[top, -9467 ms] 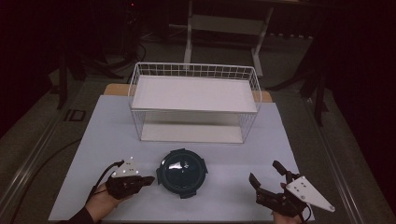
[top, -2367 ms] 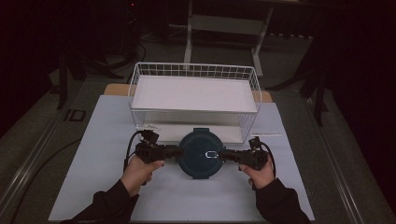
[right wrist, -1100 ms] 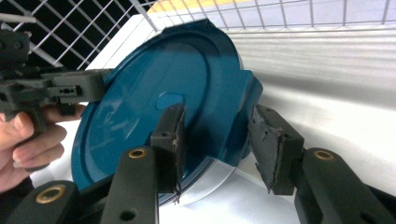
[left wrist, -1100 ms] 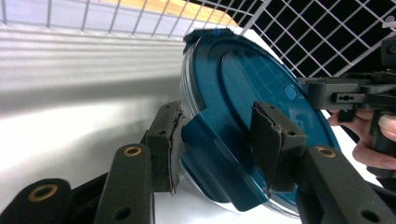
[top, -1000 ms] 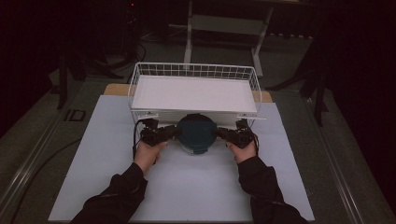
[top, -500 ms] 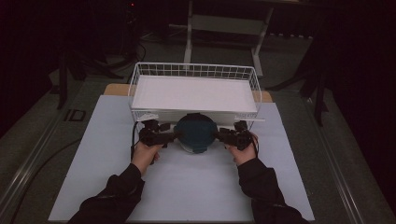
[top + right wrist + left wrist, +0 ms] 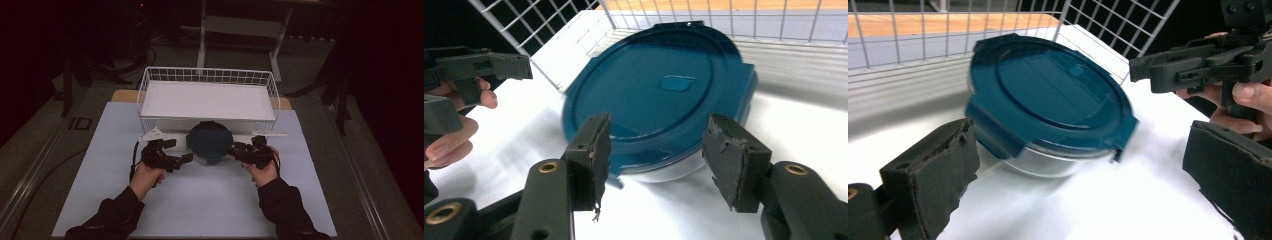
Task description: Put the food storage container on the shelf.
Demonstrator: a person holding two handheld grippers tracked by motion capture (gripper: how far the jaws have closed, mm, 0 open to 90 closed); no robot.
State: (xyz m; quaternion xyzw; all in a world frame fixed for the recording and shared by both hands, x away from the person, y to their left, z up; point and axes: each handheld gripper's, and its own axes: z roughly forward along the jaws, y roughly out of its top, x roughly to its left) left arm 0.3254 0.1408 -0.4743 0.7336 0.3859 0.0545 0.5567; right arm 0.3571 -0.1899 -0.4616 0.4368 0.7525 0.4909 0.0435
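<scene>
A round glass container with a dark teal clip lid point(image 7: 210, 142) sits on the white mat right in front of the wire basket point(image 7: 207, 76). My left gripper point(image 7: 176, 151) is just to its left, and its jaws have just been opening wide. In the left gripper view the container point(image 7: 1048, 100) lies beyond the open pads point(image 7: 933, 170), untouched and slightly blurred. My right gripper point(image 7: 236, 151) is at its right, and its jaws have also just been opening. In the right gripper view they stand apart in front of the lid point(image 7: 659, 85), touching nothing.
The white wire basket holds a flat white liner point(image 7: 207, 100) and stands at the back of the mat point(image 7: 200, 200). A wooden board edge point(image 7: 125, 95) shows behind it. Dark floor and stand legs surround the table.
A second ago both grippers pressed on the container's sides at the basket's front. Now both have let go and drawn outward and back, and the container rests on the mat.
</scene>
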